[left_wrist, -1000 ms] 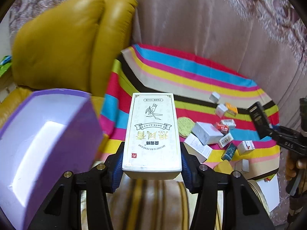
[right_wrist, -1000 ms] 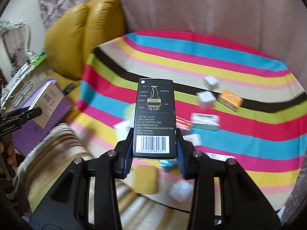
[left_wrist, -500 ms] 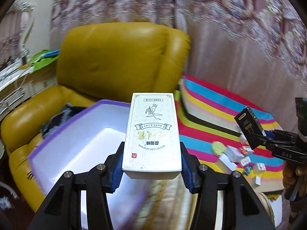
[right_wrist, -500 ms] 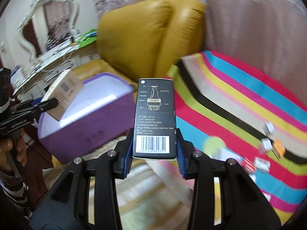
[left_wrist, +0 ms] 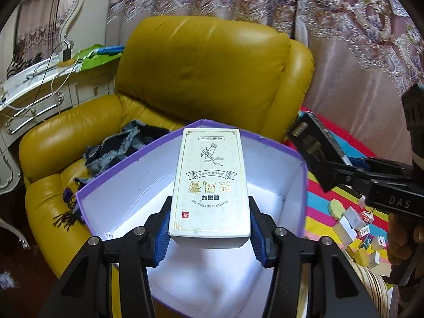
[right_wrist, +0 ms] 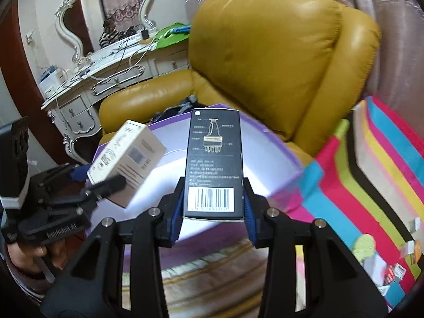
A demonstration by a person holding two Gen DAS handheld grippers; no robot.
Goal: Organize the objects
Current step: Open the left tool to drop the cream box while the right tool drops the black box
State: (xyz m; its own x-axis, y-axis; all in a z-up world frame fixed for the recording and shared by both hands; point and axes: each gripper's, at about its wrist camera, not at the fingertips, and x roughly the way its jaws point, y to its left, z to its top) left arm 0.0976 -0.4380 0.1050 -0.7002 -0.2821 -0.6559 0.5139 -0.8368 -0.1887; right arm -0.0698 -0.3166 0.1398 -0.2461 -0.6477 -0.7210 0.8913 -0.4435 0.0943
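the left tongs (left_wrist: 209, 234) were clamped on a white box (left_wrist: 210, 185) at frame centre, held over the open purple bin (left_wrist: 278, 145) on the yellow armchair (left_wrist: 206, 74). the right tongs (right_wrist: 213, 212) gripped a black box (right_wrist: 214, 164) mid-frame, above the bin's near edge. small boxes (left_wrist: 355, 222) lay on the striped cloth (left_wrist: 318, 212) at lower right.

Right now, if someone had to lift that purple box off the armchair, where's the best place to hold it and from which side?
Probably by the purple box's near rim, coming from above on the side facing the hand-held grippers. Its top is open and its walls look thin and upright, so one finger could slip inside the white interior and one outside. The far side sits against the armchair, leaving less room there.
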